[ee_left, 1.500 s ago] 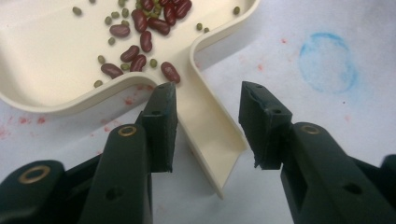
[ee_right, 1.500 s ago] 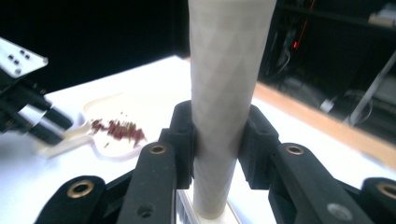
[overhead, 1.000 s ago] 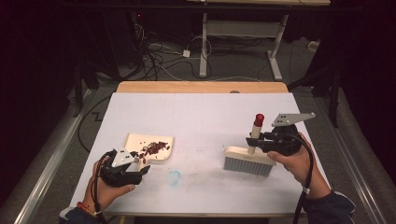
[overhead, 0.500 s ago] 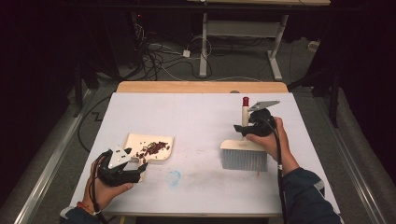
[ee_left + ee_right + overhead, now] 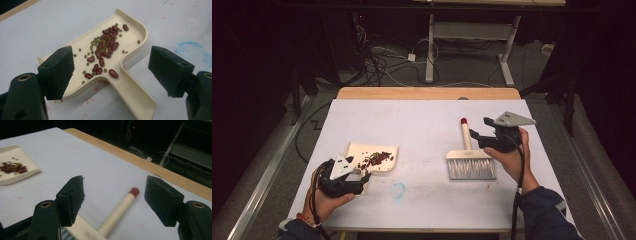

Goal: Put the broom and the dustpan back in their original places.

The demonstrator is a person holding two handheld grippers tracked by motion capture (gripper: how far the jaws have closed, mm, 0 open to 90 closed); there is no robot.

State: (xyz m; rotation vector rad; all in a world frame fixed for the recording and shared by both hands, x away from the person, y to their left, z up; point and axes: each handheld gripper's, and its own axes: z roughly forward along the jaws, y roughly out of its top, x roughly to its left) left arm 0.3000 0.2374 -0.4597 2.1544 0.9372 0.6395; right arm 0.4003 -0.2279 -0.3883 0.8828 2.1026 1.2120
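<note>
A cream dustpan (image 5: 377, 152) lies at the table's front left with red and green beans (image 5: 106, 47) heaped in it. My left gripper (image 5: 362, 178) is open just behind it. Its jaws have just been opening, and the pan's handle (image 5: 135, 97) lies untouched between them. A brush (image 5: 471, 165) with grey bristles and a red-tipped cream handle (image 5: 120, 210) lies flat at the front right. My right gripper (image 5: 477, 135) hovers open beside that handle. Its jaws have just been opening too, and they stand on either side of the handle without touching it.
A blue smudge (image 5: 398, 190) marks the white table (image 5: 422, 120) between the dustpan and the brush. The far edge is a wooden strip (image 5: 427, 93). Beyond it are floor cables (image 5: 382, 60) and white desk legs (image 5: 507, 60).
The right gripper opened off the brush handle, and its hand shifted right and lower. The brush now lies flat by itself. The left jaws widened around the dustpan handle.
</note>
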